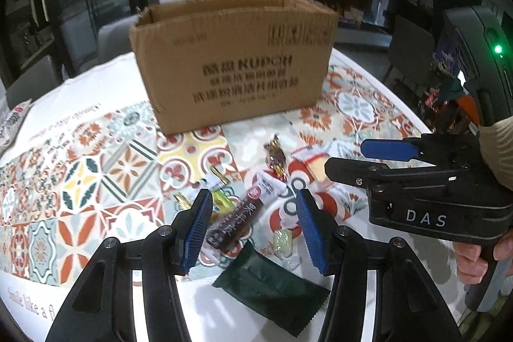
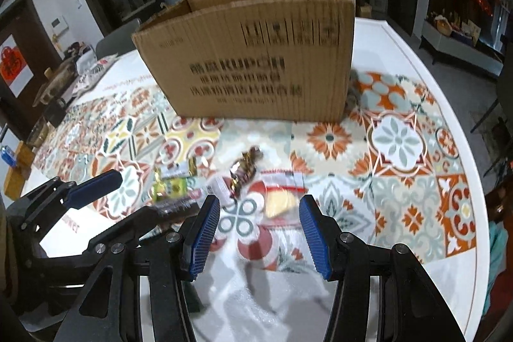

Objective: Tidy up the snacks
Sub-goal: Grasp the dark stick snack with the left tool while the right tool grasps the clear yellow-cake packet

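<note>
Left wrist: cardboard box (image 1: 234, 60) stands beyond scattered snacks (image 1: 237, 213).

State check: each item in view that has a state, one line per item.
cardboard box: upright on the table, top open, contents not visible
left gripper: open, empty
right gripper: open, empty
brown snack stick: lying on the table between the left gripper's fingers, not gripped
dark green packet: flat on the table, sealed
clear bag with yellow snack: flat on the table, ahead of the right gripper
</note>
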The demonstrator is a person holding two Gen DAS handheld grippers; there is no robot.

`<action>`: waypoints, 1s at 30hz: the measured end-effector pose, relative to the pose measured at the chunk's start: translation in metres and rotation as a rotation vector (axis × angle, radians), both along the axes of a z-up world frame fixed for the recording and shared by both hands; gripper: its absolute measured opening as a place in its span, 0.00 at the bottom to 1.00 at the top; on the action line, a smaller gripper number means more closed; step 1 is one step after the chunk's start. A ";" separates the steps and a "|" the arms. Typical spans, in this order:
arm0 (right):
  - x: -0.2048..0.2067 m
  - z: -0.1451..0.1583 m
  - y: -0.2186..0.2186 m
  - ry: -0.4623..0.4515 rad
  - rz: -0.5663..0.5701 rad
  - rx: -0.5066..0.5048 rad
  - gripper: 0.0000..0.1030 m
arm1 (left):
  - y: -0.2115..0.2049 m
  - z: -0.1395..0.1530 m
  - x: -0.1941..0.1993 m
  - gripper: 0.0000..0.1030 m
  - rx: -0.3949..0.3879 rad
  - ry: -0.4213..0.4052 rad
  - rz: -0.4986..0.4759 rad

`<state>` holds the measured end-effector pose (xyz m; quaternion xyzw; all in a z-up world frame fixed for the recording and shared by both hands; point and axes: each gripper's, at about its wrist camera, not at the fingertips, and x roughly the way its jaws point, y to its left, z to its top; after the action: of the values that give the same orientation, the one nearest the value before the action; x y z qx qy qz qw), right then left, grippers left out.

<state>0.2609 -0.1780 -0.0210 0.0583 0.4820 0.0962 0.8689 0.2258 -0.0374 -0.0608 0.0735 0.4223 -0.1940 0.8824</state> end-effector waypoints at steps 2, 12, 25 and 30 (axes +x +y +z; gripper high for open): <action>0.001 -0.007 -0.001 0.017 -0.002 -0.005 0.51 | -0.002 -0.007 0.003 0.52 0.003 0.017 -0.011; 0.012 -0.030 -0.006 0.064 -0.019 -0.019 0.51 | -0.013 -0.035 0.019 0.52 0.071 0.060 -0.056; 0.027 -0.046 -0.002 0.097 -0.014 -0.020 0.51 | -0.022 -0.054 0.037 0.49 0.094 0.096 -0.066; 0.033 -0.049 0.002 0.103 -0.010 -0.020 0.51 | -0.017 -0.055 0.042 0.39 0.074 0.113 -0.047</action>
<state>0.2939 -0.1757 -0.0700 0.0568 0.5269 0.0839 0.8439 0.2678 -0.0549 -0.1161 0.1049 0.4767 -0.2028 0.8489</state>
